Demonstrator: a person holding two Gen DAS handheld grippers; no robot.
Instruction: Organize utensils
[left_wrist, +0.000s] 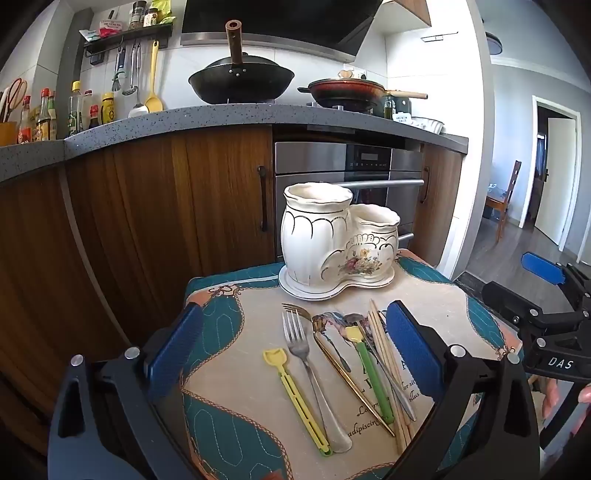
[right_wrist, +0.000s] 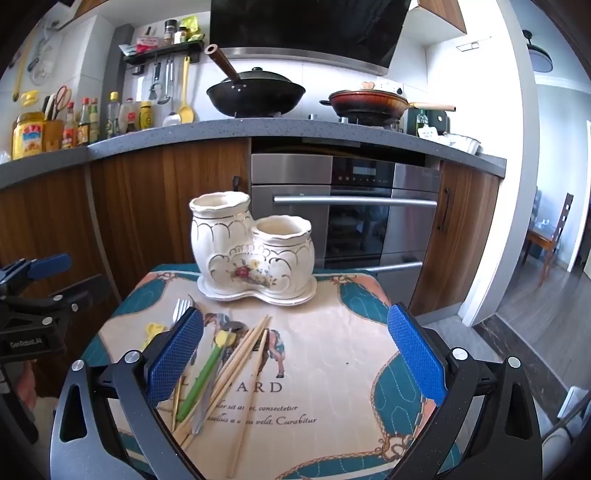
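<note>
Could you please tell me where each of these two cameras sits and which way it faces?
Left wrist: on the open left gripper, angled down over the forks; right gripper at its right edge.
Right wrist: on the open right gripper, above the chopsticks; left gripper at left.
Shared: the ceramic holder, stove behind.

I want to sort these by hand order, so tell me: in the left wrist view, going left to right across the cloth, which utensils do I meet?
yellow clip stick → silver fork → gold fork → green clip stick → wooden chopsticks. A grey utensil lying under the green stick and chopsticks overlaps too much to place.
</note>
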